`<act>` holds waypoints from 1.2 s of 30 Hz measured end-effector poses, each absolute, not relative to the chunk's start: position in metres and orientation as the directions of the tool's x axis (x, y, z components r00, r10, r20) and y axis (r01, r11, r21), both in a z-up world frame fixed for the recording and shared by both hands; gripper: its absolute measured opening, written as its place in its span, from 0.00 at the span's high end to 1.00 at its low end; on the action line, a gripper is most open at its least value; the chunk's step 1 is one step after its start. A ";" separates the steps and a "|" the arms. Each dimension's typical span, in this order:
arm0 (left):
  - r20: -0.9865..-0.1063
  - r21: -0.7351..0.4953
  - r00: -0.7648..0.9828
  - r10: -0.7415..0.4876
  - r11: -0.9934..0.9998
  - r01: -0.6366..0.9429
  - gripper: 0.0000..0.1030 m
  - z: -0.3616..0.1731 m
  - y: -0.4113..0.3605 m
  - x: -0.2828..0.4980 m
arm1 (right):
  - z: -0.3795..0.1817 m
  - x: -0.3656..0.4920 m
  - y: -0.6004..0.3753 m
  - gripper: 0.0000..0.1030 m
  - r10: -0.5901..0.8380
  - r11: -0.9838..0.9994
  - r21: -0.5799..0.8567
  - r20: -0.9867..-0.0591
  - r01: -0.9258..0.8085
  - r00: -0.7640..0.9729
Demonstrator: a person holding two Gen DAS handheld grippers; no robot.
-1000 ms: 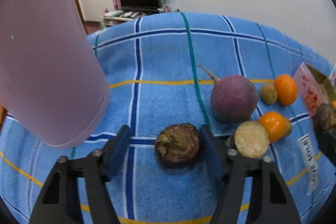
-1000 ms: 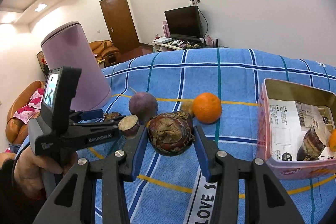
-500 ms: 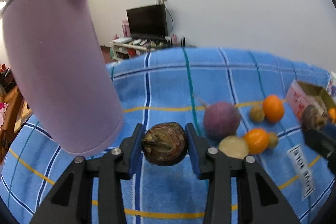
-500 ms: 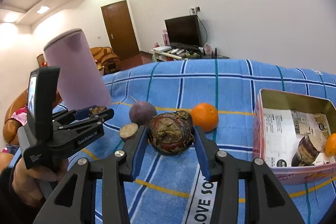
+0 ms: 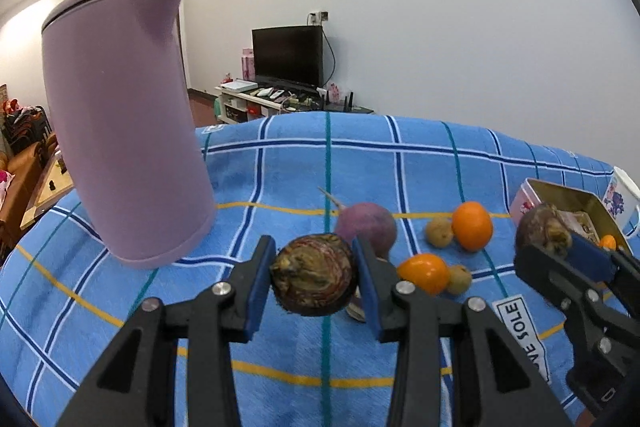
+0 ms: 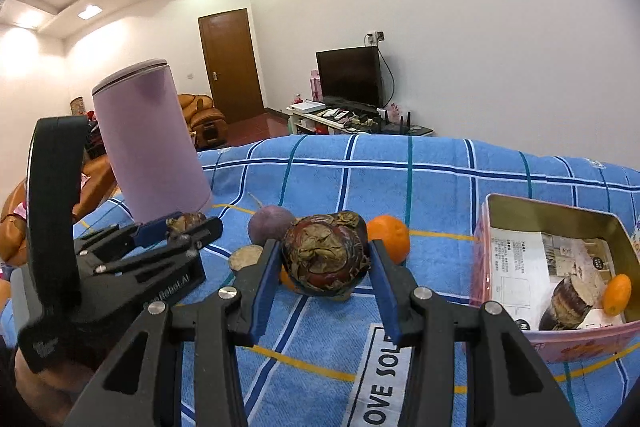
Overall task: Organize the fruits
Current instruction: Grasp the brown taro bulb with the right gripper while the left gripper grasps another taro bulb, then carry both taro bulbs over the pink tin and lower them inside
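Both grippers clamped, left gripper (image 5: pixel 314 277) on a dark taro-like corm (image 5: pixel 314 275) above the blue cloth (image 5: pixel 280 167), right gripper (image 6: pixel 324 263) on a second corm (image 6: pixel 326 255); carry each level, clearing oranges (image 5: pixel 472 225), into the farther tin (image 6: pixel 560 223), releasing low.

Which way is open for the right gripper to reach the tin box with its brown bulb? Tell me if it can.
Probably yes. The right gripper is shut on the brown bulb, and the tin box sits open-topped just to its right. Only bare blue cloth lies between them; the oranges and the left gripper are off to the other side.
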State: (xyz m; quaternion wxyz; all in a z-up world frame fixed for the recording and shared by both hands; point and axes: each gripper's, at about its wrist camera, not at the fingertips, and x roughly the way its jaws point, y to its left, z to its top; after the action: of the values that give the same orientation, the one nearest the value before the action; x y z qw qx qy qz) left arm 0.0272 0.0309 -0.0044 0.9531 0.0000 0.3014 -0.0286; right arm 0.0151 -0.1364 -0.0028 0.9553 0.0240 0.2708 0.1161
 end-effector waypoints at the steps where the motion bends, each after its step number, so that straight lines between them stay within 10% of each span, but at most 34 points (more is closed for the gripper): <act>1: -0.575 -0.012 0.816 -0.051 0.998 0.054 0.60 -0.005 0.028 0.026 | -0.003 0.015 -0.136 0.55 0.230 0.973 0.102 -0.511 -0.207 0.828; 36: -0.551 -0.005 0.826 -0.114 0.991 0.133 0.59 0.011 -0.033 -0.003 | 0.003 0.000 -0.186 0.55 0.148 0.989 0.050 -0.503 -0.142 0.851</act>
State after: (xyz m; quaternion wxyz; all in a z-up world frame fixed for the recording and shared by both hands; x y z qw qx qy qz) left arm -0.0027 -0.0325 0.0109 0.9555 0.0168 0.2874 -0.0648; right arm 0.0003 -0.1860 0.0029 0.9621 0.0053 0.2620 0.0752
